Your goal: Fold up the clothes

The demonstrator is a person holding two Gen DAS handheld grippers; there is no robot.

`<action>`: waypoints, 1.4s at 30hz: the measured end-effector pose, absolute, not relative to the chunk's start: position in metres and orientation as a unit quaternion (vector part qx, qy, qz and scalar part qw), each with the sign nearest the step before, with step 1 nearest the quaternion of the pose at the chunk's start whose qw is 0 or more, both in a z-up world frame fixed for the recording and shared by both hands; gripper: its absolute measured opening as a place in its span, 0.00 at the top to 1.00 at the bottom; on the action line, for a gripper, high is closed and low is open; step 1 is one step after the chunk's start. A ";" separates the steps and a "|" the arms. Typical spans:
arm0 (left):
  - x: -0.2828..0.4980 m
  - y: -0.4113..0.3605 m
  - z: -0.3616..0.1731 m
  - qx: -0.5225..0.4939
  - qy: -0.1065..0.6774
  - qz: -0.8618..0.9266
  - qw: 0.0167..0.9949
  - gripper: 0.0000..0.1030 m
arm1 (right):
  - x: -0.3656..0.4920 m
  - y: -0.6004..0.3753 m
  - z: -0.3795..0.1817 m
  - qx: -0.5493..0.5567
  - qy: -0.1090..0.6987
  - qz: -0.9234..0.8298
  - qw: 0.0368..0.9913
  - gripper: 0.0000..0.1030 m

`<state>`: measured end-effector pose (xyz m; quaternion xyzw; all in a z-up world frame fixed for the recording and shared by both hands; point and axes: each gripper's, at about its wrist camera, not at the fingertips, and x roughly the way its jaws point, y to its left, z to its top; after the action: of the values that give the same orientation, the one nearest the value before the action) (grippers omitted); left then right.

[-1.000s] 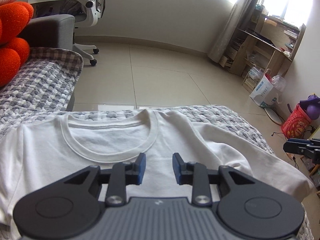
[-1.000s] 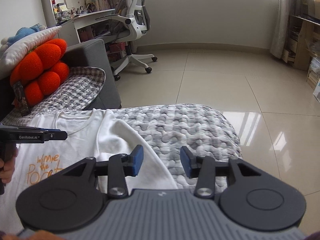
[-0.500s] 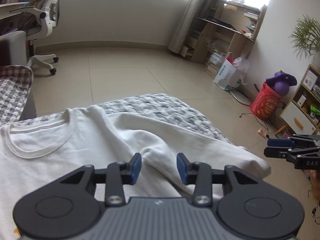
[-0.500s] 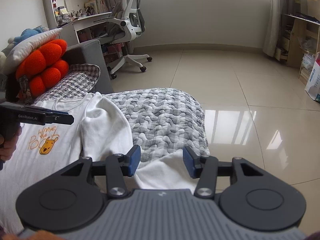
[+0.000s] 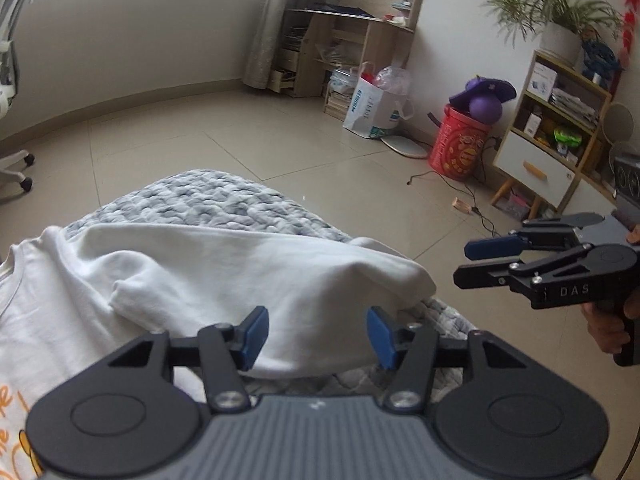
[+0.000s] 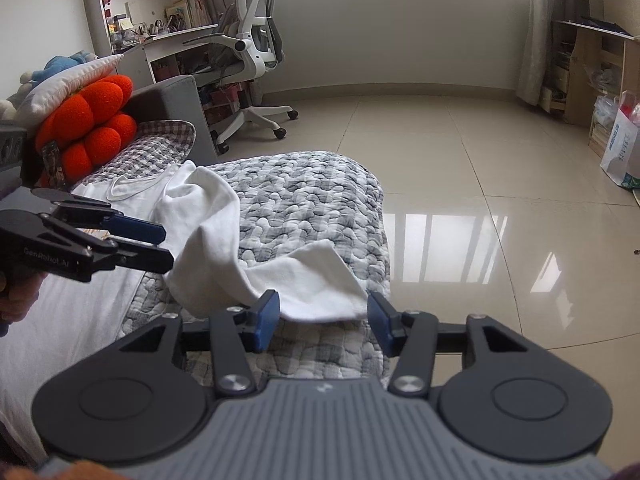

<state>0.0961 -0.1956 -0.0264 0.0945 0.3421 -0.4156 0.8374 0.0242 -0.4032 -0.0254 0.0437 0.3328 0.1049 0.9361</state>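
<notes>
Both claws, left claw (image 5: pixel 316 336) and right claw (image 6: pixel 323 322), gape apart with the white T-shirt (image 5: pixel 224 280) sleeve just beyond their tips.

The left wrist view looked low and close over the white shirt (image 5: pixel 224 280) toward the shelves at upper right. The right wrist view faced the office chair (image 6: pixel 256 52) at upper left; the 2 views shared the shirt and the quilted cover (image 6: pixel 312 200).

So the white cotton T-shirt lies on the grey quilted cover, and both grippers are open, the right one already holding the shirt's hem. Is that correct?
Not quite: the right gripper holds nothing. The right wrist view shows its jaws apart, the hem of the white cotton T-shirt lying loose between them on the grey quilted cover. The left gripper is open too.
</notes>
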 end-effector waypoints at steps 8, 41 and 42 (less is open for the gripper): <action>0.082 -0.240 -0.035 0.134 0.308 -0.427 0.840 0.50 | 0.018 -0.398 -0.036 0.011 0.344 0.117 0.932 0.48; 0.189 -0.164 -0.046 -0.060 0.396 -0.301 0.866 0.92 | 0.118 -0.386 -0.033 0.088 0.264 0.251 0.927 0.41; 0.190 -0.163 -0.047 -0.061 0.397 -0.300 0.865 0.92 | 0.119 -0.384 -0.032 0.088 0.261 0.256 0.926 0.41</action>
<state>0.1902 -0.1629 -0.0467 -0.0605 0.3968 -0.3004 0.8652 0.1187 -0.3842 -0.0319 0.0875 0.2613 0.2564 0.9265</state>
